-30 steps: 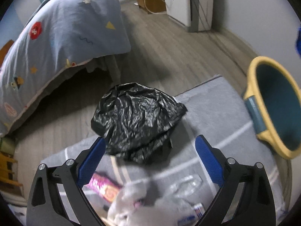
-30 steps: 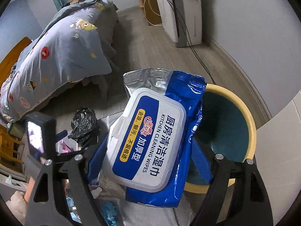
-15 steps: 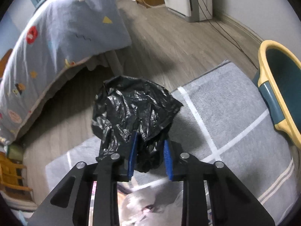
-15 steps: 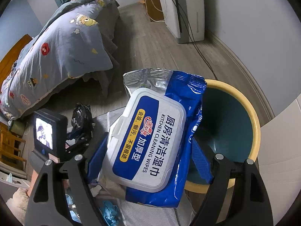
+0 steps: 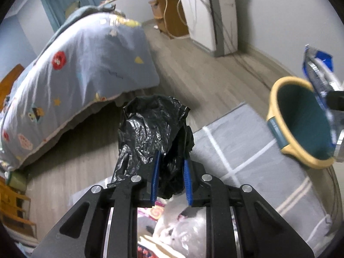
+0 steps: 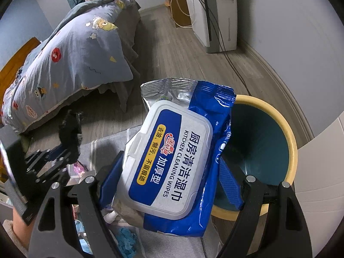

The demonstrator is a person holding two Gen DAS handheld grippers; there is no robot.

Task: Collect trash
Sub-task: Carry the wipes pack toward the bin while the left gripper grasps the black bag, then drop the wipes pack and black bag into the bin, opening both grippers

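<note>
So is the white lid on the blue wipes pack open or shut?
Shut. The white lid lies flat on the wipes pack, with no raised edge showing.

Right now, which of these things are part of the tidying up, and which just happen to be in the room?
Part of the job:
- black plastic bag, pinched in the left gripper as its jaws close
- wipes pack, held in the right gripper
- bin
- scraps on the rug

Just there:
- bed
- white appliance
</note>
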